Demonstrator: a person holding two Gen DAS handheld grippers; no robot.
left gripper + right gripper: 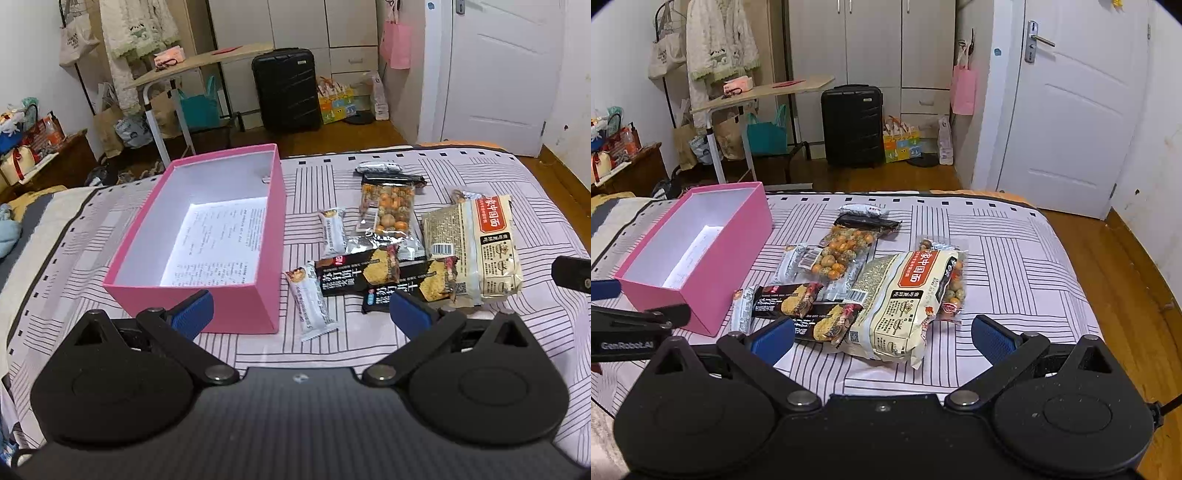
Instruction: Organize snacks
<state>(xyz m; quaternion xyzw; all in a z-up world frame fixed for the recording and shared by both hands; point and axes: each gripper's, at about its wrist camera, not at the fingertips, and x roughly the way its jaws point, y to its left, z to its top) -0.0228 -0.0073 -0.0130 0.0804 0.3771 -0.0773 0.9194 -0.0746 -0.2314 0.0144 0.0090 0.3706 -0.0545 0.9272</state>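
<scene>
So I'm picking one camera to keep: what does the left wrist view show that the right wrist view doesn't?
Only the left wrist view shows the printed sheet lying across the pink box floor. Only the right wrist view shows the door handle and a second bean bag under the noodle pack. Both show the box, black cracker packs, suitcase and open fingers.

Floor: I see a black suitcase (286, 90) by the white wardrobe (871, 44).
Right: white door (1071, 110), shut.
Left: folding table (195, 64), hanging coat (718, 40).
</scene>
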